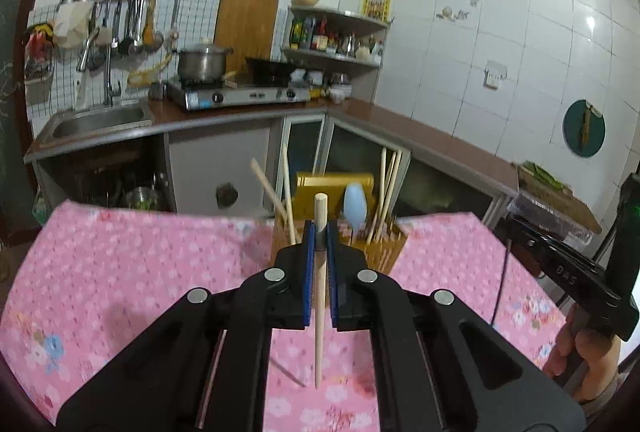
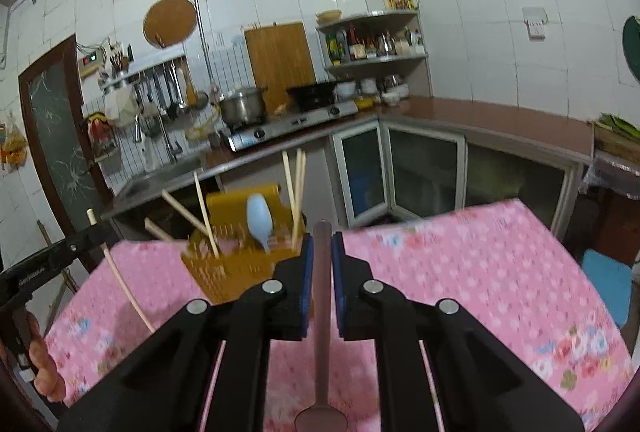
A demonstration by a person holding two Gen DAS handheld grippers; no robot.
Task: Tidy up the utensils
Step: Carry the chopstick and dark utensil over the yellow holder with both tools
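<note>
My left gripper [image 1: 319, 232] is shut on a wooden chopstick [image 1: 319, 296], held upright above the pink cloth, just in front of the yellow utensil holder [image 1: 384, 256]. The holder has several chopsticks [image 1: 387, 192] and a pale blue spoon [image 1: 354, 208] standing in it. My right gripper [image 2: 320, 244] is shut on a metal spoon [image 2: 321, 332], handle up and bowl down, in front of the same holder [image 2: 228, 272]. The left gripper and its chopstick [image 2: 120, 284] show at the left of the right wrist view.
The table wears a pink floral cloth [image 1: 120, 272]. Behind it are a kitchen counter with a sink [image 1: 96, 120], a stove with a pot [image 1: 202, 62] and a corner shelf of bottles [image 1: 332, 36]. A blue stool [image 2: 608, 284] stands to the right.
</note>
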